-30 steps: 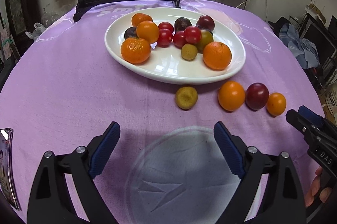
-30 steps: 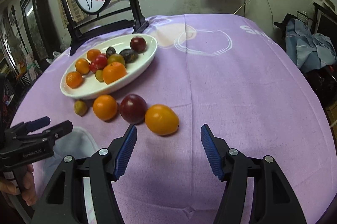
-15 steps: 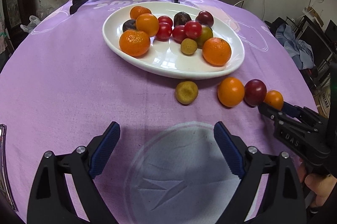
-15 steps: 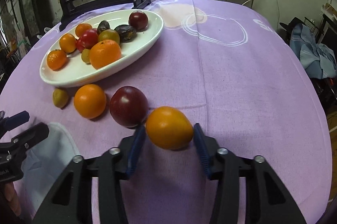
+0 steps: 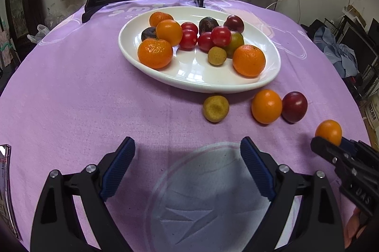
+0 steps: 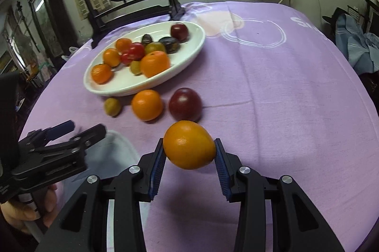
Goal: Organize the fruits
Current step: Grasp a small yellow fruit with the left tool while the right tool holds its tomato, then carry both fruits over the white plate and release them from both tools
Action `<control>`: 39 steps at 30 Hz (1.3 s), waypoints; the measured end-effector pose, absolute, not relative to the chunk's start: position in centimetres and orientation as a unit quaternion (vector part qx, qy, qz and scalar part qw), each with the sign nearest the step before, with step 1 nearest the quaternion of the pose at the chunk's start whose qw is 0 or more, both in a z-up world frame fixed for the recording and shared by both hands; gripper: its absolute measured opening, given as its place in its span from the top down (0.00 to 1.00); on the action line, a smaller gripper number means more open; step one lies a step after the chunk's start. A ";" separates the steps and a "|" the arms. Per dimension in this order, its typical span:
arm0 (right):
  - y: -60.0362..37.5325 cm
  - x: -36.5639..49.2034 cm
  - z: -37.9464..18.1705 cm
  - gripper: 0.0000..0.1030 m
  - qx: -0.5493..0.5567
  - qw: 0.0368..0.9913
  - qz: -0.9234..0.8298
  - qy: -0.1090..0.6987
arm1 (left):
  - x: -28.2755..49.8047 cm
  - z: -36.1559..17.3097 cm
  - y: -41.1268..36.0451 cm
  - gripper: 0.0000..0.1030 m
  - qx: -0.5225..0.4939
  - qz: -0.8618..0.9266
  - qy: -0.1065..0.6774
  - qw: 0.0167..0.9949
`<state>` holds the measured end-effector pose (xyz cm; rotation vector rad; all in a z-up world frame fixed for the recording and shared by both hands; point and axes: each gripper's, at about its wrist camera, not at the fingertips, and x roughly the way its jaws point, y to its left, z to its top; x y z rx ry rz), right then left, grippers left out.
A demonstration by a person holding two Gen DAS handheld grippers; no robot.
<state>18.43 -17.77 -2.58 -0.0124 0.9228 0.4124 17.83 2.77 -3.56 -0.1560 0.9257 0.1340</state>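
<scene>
Our right tool (image 6: 189, 152) grips an orange (image 6: 189, 145) between its blue pads, lifted just above the purple surface (image 6: 272, 110). Just beyond it a plum (image 6: 185, 104), a second orange (image 6: 147, 105) and a small yellow-green fruit (image 6: 112, 106) lie in a row before the white plate (image 6: 189, 55) of fruit. Our left tool (image 5: 188, 166) hangs wide open, holding nothing.

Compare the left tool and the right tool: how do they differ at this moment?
The left tool stands wide open and holds nothing; the right tool is shut on an orange fruit. The left tool points at a pale patch of the purple cloth; the right tool points toward the loose fruits. Both have blue ribbed pads on black fingers.
</scene>
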 end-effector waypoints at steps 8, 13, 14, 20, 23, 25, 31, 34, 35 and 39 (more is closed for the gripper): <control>-17.5 17.7 -2.1 0.60 -0.018 0.874 0.221 0.432 | 19.1 -4.1 2.2 0.21 -0.074 0.088 0.450 0.886; -17.8 18.1 -2.5 0.60 -0.017 0.872 0.214 0.440 | 21.2 -4.6 0.9 0.32 -0.050 0.092 0.459 0.882; -17.8 18.1 -2.4 0.60 -0.017 0.873 0.213 0.438 | 21.6 -4.6 0.6 0.35 -0.046 0.090 0.458 0.883; -17.5 18.0 -2.4 0.60 -0.022 0.873 0.217 0.437 | 22.2 -4.3 -0.3 0.72 -0.027 0.062 0.453 0.889; -17.5 17.9 -2.3 0.60 -0.022 0.874 0.217 0.434 | 21.2 -4.2 -1.0 0.75 0.001 0.054 0.449 0.892; -17.5 17.8 -2.2 0.60 -0.023 0.876 0.218 0.430 | 20.5 -3.9 -0.8 0.75 -0.009 0.046 0.453 0.890; -17.2 17.4 -1.8 0.60 -0.024 0.879 0.222 0.421 | 17.6 -1.6 0.1 0.75 -0.021 0.035 0.434 0.900; -16.9 17.0 -1.4 0.60 -0.026 0.883 0.230 0.409 | 16.4 -0.2 0.7 0.76 -0.024 0.031 0.421 0.906; -16.8 16.8 -1.3 0.60 -0.026 0.884 0.233 0.405 | 16.2 0.3 0.9 0.76 -0.023 0.030 0.417 0.908; -16.4 16.9 -0.2 0.60 -0.012 0.888 0.244 0.390 | 16.7 2.2 1.5 0.76 -0.023 0.024 0.404 0.914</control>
